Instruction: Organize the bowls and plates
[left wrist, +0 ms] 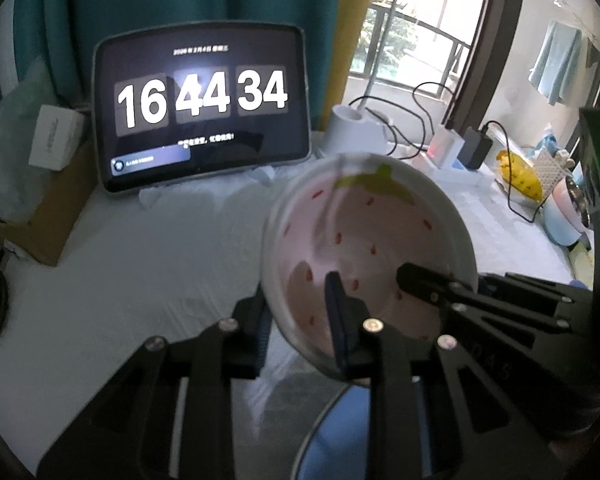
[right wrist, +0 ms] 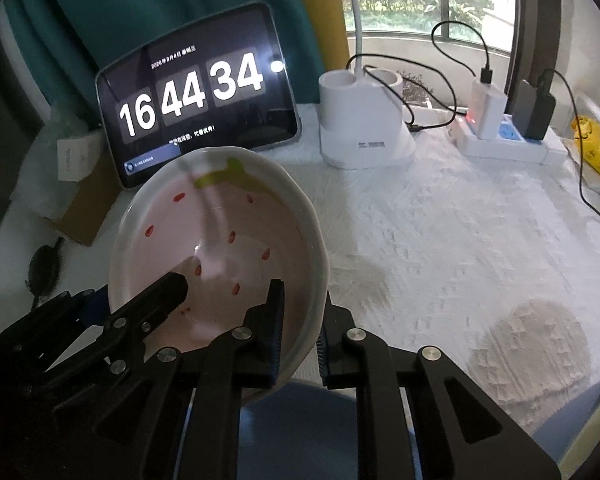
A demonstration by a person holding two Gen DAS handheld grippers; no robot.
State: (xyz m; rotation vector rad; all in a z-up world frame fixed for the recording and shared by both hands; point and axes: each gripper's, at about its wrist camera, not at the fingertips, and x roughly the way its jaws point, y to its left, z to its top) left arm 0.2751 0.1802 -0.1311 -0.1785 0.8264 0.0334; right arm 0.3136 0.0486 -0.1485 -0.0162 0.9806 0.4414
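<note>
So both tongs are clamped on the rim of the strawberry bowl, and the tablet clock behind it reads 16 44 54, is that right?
Nearly. Both the left tongs and the right tongs do clamp the strawberry bowl's rim, but the tablet reads 16 44 34, not 54. Both wrist views show it.

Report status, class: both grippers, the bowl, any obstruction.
Left gripper and right gripper each clamped on the strawberry bowl rim, opposite sides. Bowl lifted and tilted above a blue dish. Nothing in the way.
</note>
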